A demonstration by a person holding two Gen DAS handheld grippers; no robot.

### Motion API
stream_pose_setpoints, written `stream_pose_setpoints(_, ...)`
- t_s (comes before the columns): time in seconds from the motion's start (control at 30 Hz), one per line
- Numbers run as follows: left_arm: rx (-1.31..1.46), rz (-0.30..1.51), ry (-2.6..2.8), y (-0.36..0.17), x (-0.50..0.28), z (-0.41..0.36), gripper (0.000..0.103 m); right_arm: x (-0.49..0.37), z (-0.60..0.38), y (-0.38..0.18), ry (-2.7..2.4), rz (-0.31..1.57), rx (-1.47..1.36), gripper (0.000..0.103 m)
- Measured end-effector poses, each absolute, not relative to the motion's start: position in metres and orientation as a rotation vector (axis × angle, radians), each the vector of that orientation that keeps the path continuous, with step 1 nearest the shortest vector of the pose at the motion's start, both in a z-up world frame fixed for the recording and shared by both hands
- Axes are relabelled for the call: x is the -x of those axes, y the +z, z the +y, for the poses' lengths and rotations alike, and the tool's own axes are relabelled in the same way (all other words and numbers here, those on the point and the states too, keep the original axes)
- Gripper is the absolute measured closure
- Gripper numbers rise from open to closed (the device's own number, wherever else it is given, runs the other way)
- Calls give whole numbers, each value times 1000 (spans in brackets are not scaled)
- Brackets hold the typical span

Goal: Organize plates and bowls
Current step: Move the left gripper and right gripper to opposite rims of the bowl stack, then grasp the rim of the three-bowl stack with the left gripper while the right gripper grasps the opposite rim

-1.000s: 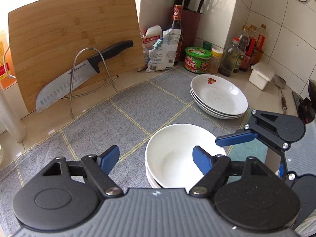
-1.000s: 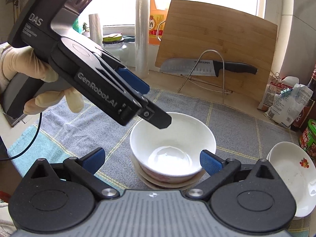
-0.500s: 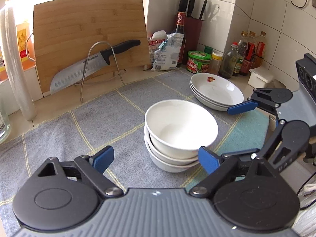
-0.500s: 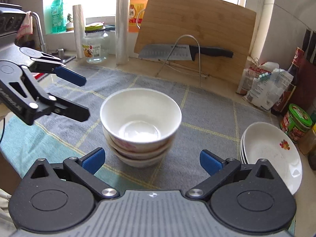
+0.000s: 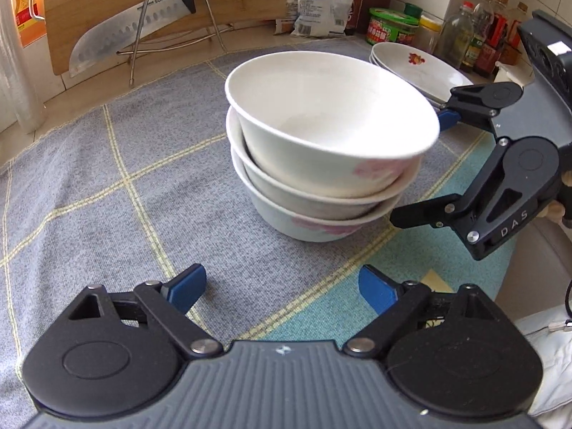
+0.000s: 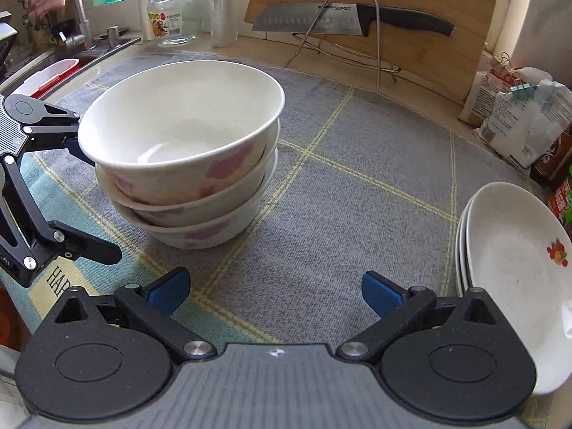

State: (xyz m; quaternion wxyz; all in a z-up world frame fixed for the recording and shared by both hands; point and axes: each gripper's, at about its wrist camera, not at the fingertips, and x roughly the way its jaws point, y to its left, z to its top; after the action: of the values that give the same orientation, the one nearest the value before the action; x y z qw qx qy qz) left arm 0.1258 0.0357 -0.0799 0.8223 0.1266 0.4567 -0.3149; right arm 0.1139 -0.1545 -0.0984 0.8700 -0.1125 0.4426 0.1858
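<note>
Hidden bits: bottom of both views eaten up by the grippers' own black bodies, so the near strip of the mat (image 5: 107, 178) can't be seen.
Cut off: cutting board (image 6: 411, 28) chopped by the top edge in both views; stack of plates (image 6: 507, 250) partly behind the right gripper's body and clipped at the right edge.
Hard to make out: labels on the bottles (image 5: 475, 32) and jars in the corner too small to read; inner bowls of the stack only showing as rims, bottoms not visible; far jaw tip of each gripper tucked behind the bowl rims, contact there impossible to tell.
Bowls: stack of three white bowls (image 5: 321, 150) with pink flowers, sitting on the grey checked mat on the surface, top one tilted a bit.
Left gripper (image 5: 282, 286): jaws wide, just been opening, nothing between them, only mat; bowl stack ahead of the tips, well apart from them.
Right gripper (image 6: 275, 287): jaws spread wide too, nothing gripped; bowls ahead and off to the left of the gap, plates just beside the right jaw.
Both grippers together: one on each side of the bowl stack, near it.
Plates vs bowls: plates lying apart from the bowls, closer to the jars.
Background: knife (image 5: 157, 10) resting on a wire rack in front of the board.
</note>
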Motion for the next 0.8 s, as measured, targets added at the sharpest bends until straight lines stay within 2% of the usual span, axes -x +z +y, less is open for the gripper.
stream_pose_setpoints(0.17, -296, 976, -618, -82, -123, 22, 10, -128, -158, -105, 499, 938, 258, 0)
stream_pose_setpoints(0.3, -343, 982, -595, -87, -116, 14, 1, -132, -155, -107, 574, 930, 301, 0)
stream_pose_setpoints(0.8, -396, 890, -763, -89, -123, 21, 0, -132, -154, -109, 590, 893, 305, 0)
